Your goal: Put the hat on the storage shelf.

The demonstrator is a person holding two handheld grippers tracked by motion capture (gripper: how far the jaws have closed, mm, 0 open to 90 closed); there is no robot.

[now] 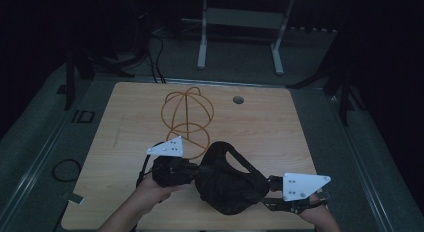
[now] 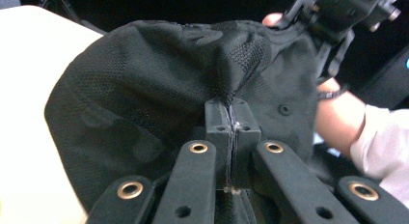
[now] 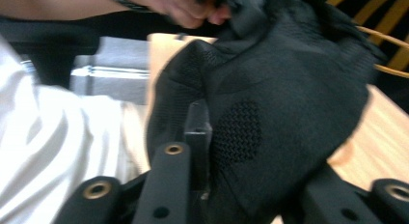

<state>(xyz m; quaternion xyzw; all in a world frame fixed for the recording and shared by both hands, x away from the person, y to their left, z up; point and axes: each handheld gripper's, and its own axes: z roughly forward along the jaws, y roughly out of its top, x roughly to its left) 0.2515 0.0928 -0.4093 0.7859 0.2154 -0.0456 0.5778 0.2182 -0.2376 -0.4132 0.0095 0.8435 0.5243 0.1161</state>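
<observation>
A black mesh cap (image 1: 227, 184) hangs between my two grippers over the near edge of the wooden table (image 1: 280, 127). My left gripper (image 1: 200, 169) is shut on a fold of the cap (image 2: 144, 89); its jaws (image 2: 233, 113) meet on the fabric. My right gripper (image 1: 267, 188) stands at the cap's other side with its jaws apart (image 3: 236, 132). The cap (image 3: 289, 89) bulges between and over them and hides the right jaw. A golden wire cap stand (image 1: 186, 114) rests on the table behind the cap.
A round cable hole (image 1: 238, 100) sits near the table's far edge. A white metal frame (image 1: 240, 22) stands on the floor beyond the table. A cable loop (image 1: 65, 169) lies on the floor at the left.
</observation>
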